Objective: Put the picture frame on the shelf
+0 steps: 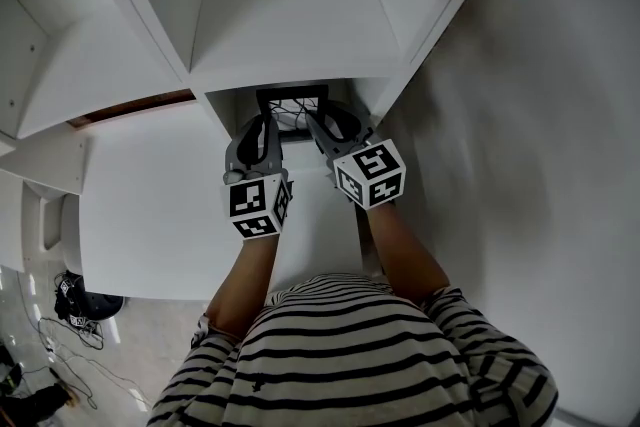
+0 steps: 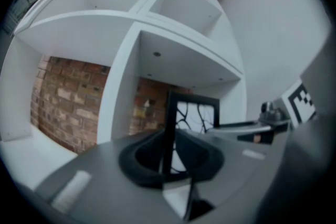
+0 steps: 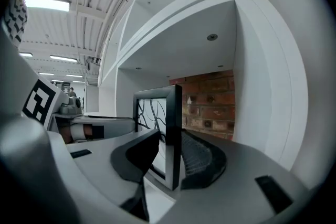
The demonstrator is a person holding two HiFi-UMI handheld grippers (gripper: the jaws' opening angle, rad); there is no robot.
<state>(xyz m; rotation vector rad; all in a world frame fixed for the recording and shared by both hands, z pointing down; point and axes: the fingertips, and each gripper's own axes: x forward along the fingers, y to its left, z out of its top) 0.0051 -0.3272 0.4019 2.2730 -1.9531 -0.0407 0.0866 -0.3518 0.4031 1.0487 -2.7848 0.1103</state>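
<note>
A black picture frame (image 1: 292, 101) with a branch-pattern print stands upright in the mouth of the lower middle compartment of the white shelf (image 1: 290, 25). My left gripper (image 1: 262, 120) is shut on the frame's left edge; in the left gripper view that thin black edge (image 2: 168, 128) runs between the pads of my left gripper (image 2: 170, 157). My right gripper (image 1: 325, 120) sits at the right edge. In the right gripper view the frame (image 3: 172, 134) stands between the jaws of my right gripper (image 3: 170, 157), which look slightly parted with the ribbed pad just behind it. Whether the frame's bottom rests on the shelf floor I cannot tell.
A bare brick wall (image 2: 63, 97) shows through the open back of the compartments. White dividers (image 2: 118, 97) flank the frame closely, and the compartment ceiling (image 3: 199, 44) hangs above. A white tabletop (image 1: 150, 205) lies left. Cables (image 1: 80, 315) lie on the floor below.
</note>
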